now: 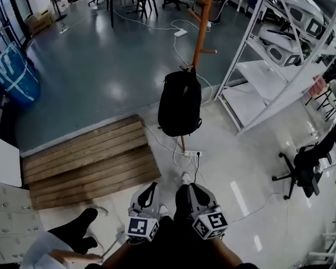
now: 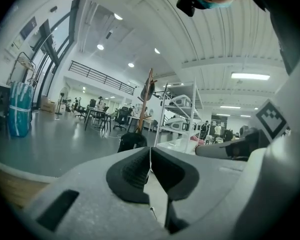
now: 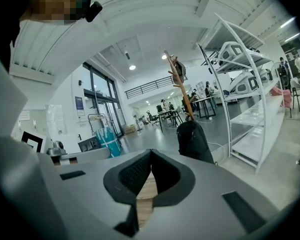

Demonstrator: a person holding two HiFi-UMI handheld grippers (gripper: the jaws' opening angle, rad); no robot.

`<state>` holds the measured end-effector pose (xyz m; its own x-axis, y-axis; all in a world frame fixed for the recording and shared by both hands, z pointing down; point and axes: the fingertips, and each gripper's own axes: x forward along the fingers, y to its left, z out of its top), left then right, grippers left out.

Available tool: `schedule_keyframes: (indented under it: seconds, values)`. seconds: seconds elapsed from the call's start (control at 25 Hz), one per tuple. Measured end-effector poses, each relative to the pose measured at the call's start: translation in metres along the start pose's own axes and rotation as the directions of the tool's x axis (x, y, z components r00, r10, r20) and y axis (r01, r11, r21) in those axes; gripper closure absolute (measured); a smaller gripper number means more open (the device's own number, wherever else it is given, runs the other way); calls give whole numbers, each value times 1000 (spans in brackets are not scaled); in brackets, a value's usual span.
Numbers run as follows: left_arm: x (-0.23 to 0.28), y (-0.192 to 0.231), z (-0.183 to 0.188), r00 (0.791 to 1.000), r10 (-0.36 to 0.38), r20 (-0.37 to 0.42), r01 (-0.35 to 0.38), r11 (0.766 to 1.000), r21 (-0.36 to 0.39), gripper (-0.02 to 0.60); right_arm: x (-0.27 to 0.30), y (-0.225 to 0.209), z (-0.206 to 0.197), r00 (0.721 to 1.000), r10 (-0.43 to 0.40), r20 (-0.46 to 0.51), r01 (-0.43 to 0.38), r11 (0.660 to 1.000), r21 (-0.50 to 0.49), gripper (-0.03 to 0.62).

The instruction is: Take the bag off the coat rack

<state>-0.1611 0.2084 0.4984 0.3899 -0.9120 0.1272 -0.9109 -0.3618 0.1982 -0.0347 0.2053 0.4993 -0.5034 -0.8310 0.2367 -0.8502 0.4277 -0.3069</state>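
While black bag (image 1: 180,102) hangs on coat rack (image 1: 202,32), contents hidden | left tongs (image 2: 150,160), right tongs (image 3: 150,168): closed, empty

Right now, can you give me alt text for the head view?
A black backpack hangs on a wooden coat rack ahead, beside white shelving. The left hand-held gripper and right hand-held gripper are shut and empty at the bottom, short of it.

Bag (image 1: 180,102) on coat rack (image 1: 203,26); shelving (image 1: 263,78) right

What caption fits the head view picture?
Left claw and right claw, both shut, face the black backpack hanging on the coat rack.
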Motion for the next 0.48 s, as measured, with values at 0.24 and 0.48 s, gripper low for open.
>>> schedule_keyframes:
  seconds: [0.24,0.48]
  values:
    - [29,27,11,1000,28,9,-29,999,18,558,45,-9,10,1000,29,5,-29,1000,-4,582]
    - [76,51,19,999,44,0,-44,999,29,558,95,-33,29,999,39,7,-39,999,-7,582]
